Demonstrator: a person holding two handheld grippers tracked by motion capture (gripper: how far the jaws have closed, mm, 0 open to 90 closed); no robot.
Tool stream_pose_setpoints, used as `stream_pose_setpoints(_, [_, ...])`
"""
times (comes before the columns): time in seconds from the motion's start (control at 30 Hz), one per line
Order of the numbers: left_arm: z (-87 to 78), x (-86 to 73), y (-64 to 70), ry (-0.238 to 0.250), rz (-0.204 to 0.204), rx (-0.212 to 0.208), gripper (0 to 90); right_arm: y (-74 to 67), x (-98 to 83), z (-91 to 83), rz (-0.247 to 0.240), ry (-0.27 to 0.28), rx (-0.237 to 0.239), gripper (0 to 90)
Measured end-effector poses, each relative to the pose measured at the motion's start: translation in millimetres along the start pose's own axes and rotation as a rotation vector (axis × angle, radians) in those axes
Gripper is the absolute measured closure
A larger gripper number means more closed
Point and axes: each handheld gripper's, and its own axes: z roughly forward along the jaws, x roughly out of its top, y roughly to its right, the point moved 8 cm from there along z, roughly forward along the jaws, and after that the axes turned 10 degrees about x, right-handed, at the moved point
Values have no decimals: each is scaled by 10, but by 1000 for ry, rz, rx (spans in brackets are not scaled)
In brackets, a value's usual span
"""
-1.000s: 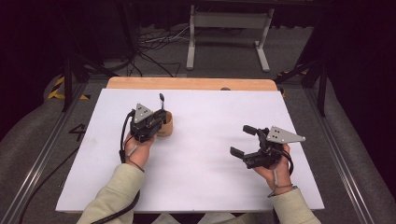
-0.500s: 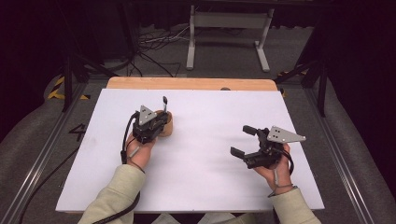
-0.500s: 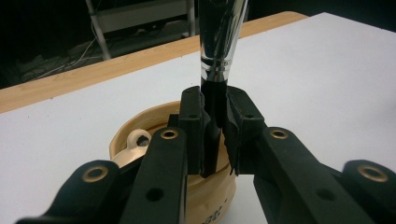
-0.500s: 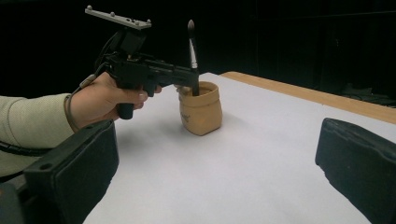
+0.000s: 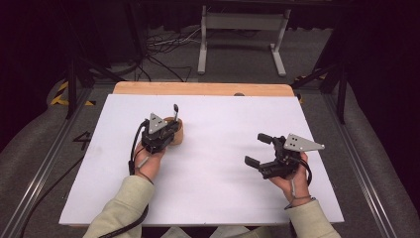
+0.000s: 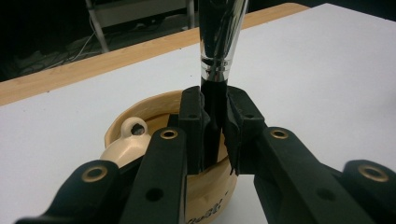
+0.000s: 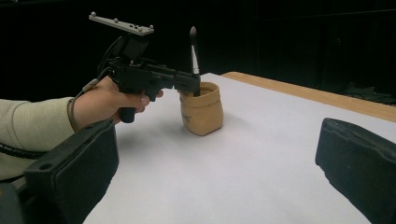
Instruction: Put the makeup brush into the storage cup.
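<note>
Left hand-held gripper [image 6: 215, 135] clamps a brush [image 6: 219, 42] upright over the tan pouch [image 7: 201, 114]; right hand-held gripper [image 5: 261, 150] hovers wide apart (nothing held) above the bench [image 5: 223, 198]

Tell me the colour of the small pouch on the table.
Tan, a light beige-brown pouch; it shows best in the right gripper view.

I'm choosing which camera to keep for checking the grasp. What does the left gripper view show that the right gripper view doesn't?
Left gripper view alone: the fingers clamped on the brush just below its silver ferrule, and a ringed, cream-coloured object inside the pouch.

Right gripper view alone: the hand holding the left gripper, the brush tip, and the right gripper's parted fingers.

Both: brush standing in the tan pouch on the white table.
</note>
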Motion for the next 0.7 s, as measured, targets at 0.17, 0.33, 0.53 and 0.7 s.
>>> stream_pose_setpoints(0.17, [-23, 7, 8, 19, 10, -22, 754, 2, 7, -9, 2, 3, 1, 0])
stream_pose_setpoints(0.33, [-97, 64, 21, 65, -1, -66, 501, -13, 32, -23, -1, 16, 11, 0])
stream_pose_setpoints(0.53, [-192, 119, 27, 112, -10, -112, 288, -6, 42, -41, 0, 22, 7, 0])
stream_pose_setpoints(0.7, [-351, 195, 15, 141, -18, -141, 198, 25, 45, -57, 2, 26, 2, 0])
